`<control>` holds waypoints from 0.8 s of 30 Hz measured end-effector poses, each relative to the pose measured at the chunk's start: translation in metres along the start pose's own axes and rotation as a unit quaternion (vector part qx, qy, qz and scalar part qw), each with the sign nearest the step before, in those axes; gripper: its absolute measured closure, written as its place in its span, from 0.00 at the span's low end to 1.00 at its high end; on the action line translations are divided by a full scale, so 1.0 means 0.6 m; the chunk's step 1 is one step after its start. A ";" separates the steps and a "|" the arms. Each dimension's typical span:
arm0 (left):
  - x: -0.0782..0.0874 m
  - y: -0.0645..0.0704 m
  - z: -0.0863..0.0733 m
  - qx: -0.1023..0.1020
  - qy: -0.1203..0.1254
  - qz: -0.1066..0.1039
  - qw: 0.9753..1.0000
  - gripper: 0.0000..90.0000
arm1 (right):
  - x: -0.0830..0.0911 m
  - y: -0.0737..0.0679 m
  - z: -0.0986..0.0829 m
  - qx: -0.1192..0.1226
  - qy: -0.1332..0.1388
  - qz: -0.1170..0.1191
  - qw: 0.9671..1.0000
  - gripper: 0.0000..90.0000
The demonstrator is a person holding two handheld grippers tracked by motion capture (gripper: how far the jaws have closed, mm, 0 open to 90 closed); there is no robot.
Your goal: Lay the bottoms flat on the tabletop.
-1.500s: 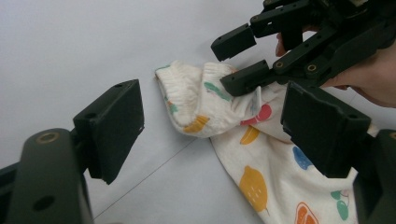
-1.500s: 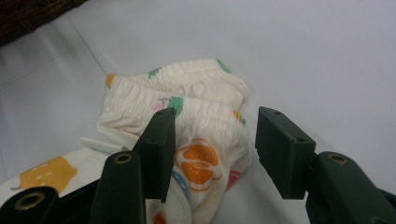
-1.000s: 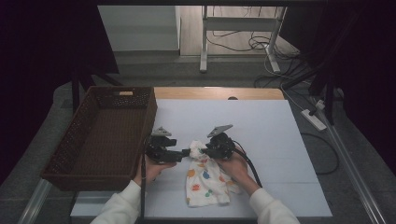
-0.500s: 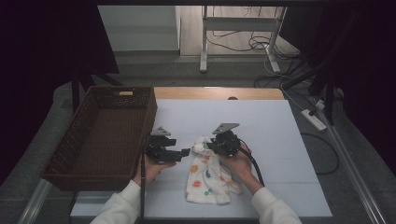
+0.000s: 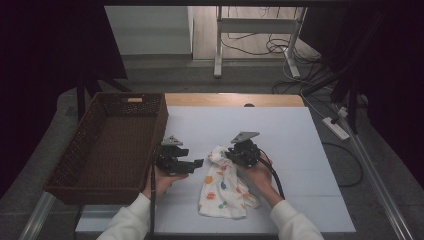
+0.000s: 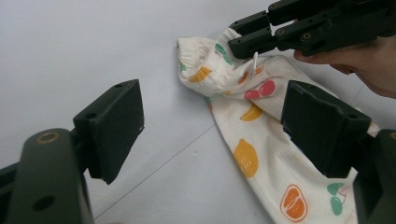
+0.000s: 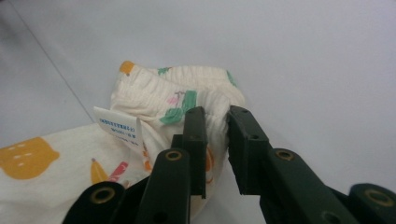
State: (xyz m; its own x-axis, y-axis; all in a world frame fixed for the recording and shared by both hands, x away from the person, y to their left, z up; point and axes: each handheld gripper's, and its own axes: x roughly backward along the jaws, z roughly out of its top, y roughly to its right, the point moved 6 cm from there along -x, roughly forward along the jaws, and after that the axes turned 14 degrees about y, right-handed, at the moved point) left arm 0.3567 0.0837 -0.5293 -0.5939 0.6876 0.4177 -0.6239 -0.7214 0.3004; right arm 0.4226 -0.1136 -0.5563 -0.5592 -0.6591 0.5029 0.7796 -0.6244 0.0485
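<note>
Right gripper jaws clamp the fruit-print cloth at its waistband. Left gripper, beside the cloth, stands wide open, holding nothing.

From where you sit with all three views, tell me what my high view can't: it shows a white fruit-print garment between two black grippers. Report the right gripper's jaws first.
Observer: The right gripper has its jaws nearly shut on a fold of the white fruit-print garment, at its ribbed, gathered edge.
Operator: Now the left one.
Observer: The left gripper is wide open; its jaws straddle bare white table surface and the garment's side, touching neither.
Operator: Give me any detail at the pinch.
Observer: A small white care label with blue print sticks out of the garment just left of the jaws in the right gripper view.
</note>
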 end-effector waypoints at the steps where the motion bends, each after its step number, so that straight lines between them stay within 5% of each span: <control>1: 0.000 0.000 0.000 0.000 0.000 0.000 1.000 0.23 | 0.000 0.001 -0.001 -0.001 -0.001 0.001 1.000 0.86; 10: -0.003 -0.001 -0.003 0.000 -0.003 0.001 1.000 0.23 | 0.023 0.014 0.020 0.016 0.033 -0.031 0.999 0.86; 24: -0.016 0.005 -0.013 -0.015 -0.021 0.004 1.000 0.23 | 0.061 0.069 0.020 -0.021 0.046 -0.066 0.997 0.86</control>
State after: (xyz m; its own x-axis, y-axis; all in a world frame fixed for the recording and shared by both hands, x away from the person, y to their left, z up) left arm 0.3564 0.0752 -0.5392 -0.5767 0.6778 0.4561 -0.6346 -0.7232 0.2723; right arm 0.4378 -0.1584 -0.5253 -0.6807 -0.6051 0.4128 0.6864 -0.7237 0.0711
